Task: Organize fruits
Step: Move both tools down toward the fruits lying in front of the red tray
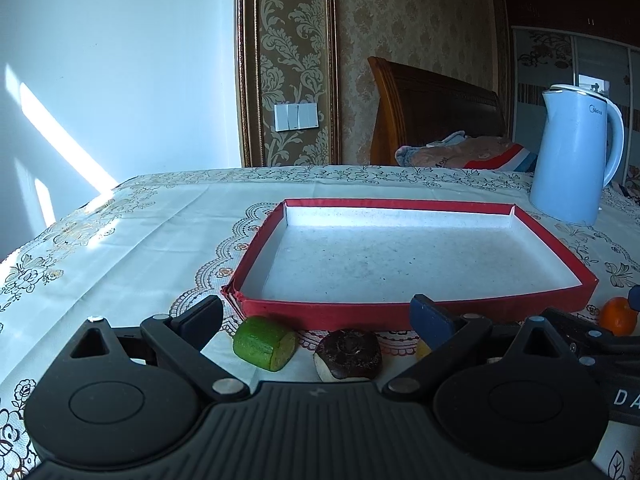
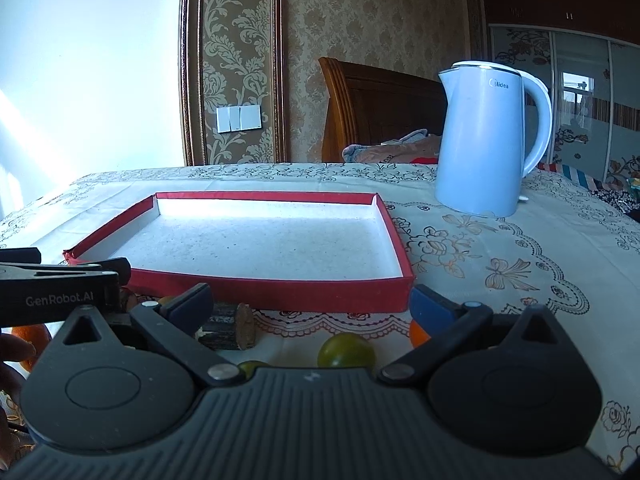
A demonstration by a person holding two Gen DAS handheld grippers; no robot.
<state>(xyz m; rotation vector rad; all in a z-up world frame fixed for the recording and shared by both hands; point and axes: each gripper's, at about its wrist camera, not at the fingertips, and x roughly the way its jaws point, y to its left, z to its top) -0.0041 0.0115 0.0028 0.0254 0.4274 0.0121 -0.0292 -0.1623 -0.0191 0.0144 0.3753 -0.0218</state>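
A shallow red tray (image 1: 320, 313) with a white, bare floor lies on the tablecloth ahead of both grippers. In front of its near wall sit a green cut fruit piece (image 1: 264, 342), a dark brown and white piece (image 1: 348, 354) and an orange (image 1: 618, 316) at the right. My left gripper (image 1: 316, 316) hangs open just above the green and brown pieces, holding nothing. My right gripper (image 2: 312, 306) is also open, over a round green fruit (image 2: 346, 352). A brown log-like piece (image 2: 232, 326) and a second orange (image 2: 30, 338) lie further left.
A pale blue electric kettle (image 2: 488, 140) stands at the back right, beyond the tray (image 2: 272, 296). My left gripper (image 2: 72, 262) crosses the left edge of the right wrist view, a hand below it. The table's left edge (image 1: 60, 220) falls away to a sunlit wall.
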